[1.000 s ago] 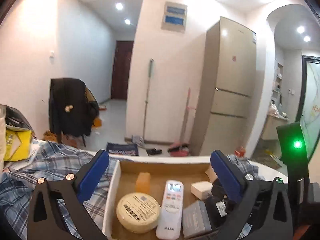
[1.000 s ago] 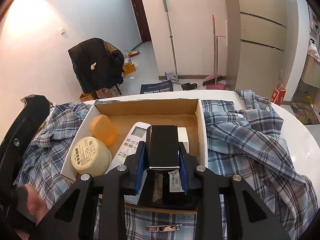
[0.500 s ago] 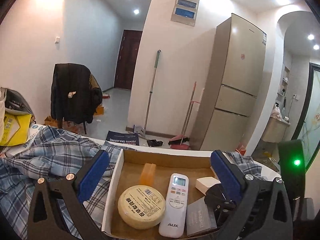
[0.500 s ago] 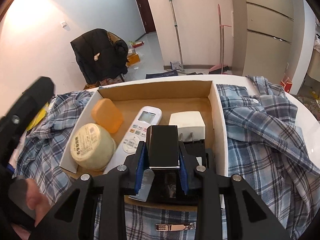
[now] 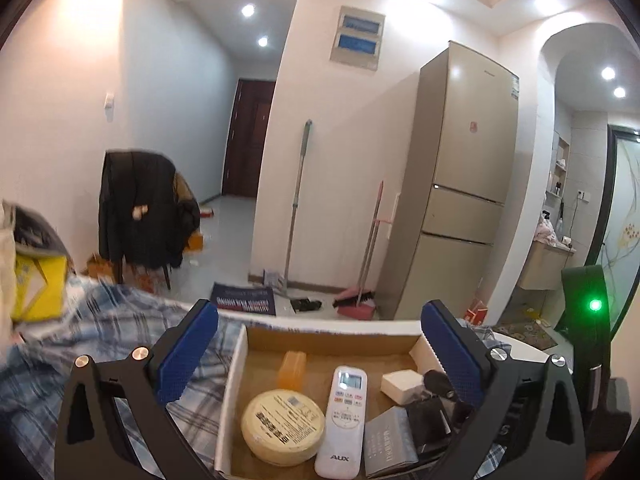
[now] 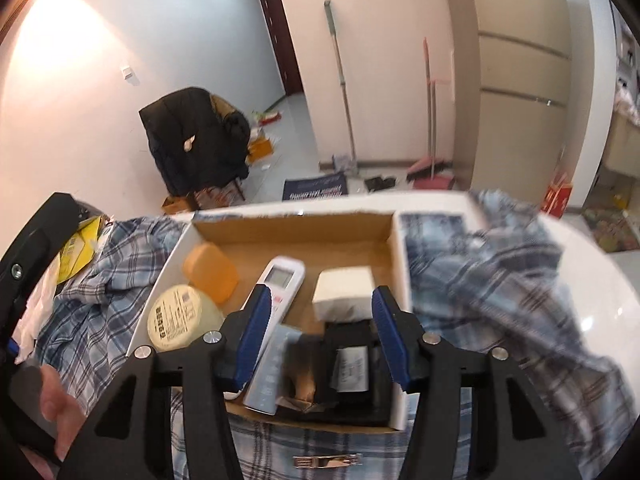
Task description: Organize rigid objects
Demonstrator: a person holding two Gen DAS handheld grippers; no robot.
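Note:
A cardboard box (image 6: 296, 228) (image 5: 332, 340) on the table holds a round cream tin (image 6: 180, 318) (image 5: 284, 424), an orange block (image 6: 210, 272) (image 5: 292, 364), a white AUX remote (image 6: 280, 284) (image 5: 344, 416), a white block (image 6: 344, 292) (image 5: 402, 382) and a black box (image 6: 350, 364) (image 5: 430, 420). My right gripper (image 6: 320, 330) is open, just above the black box lying in the box's near right corner. My left gripper (image 5: 320, 354) is open and empty, held over the box's near edge.
A blue plaid shirt (image 6: 500, 280) (image 5: 80, 344) covers the white round table (image 6: 592, 280) on both sides of the box. A metal nail clipper (image 6: 326, 461) lies on the shirt in front of the box. A yellow bag (image 5: 36, 288) sits at the far left.
My right gripper has opened and let go of the black box, which now lies in the cardboard box. My left gripper has tilted up slightly and stays open.

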